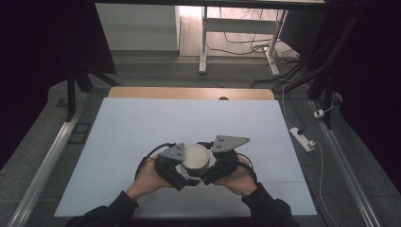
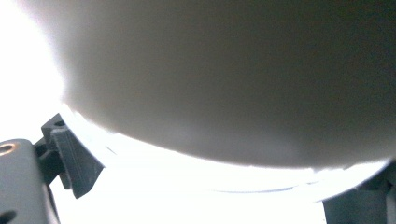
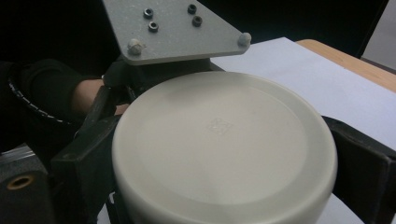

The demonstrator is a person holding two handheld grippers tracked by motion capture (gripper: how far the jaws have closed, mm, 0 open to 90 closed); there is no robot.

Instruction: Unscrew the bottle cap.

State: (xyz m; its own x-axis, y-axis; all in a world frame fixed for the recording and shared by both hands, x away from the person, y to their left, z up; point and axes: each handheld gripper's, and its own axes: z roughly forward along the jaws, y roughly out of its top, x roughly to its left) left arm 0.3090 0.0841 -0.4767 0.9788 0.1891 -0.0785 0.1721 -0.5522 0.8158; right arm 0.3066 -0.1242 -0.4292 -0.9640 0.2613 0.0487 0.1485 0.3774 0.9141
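The round white container (image 1: 196, 157) sits on the surface (image 1: 142, 123) near the person, squarely between both tools. The right tool (image 3: 224, 186) clasps its sides; the left tool (image 1: 176, 163) presses close, its grip unclear.

Round cream-white container (image 1: 196, 158), lidded or inverted, near edge of table.

Seen from above as a pale disc; flat top face with a faint raised ring near the edge and a small square mark at centre (image 3: 219, 126). Rim rounded, matte, unmarked otherwise. Sits level. Black jaws stand against its sides left and right. In the left gripper view its curved wall (image 2: 233, 84) looms close, shadowed, detail blurred.
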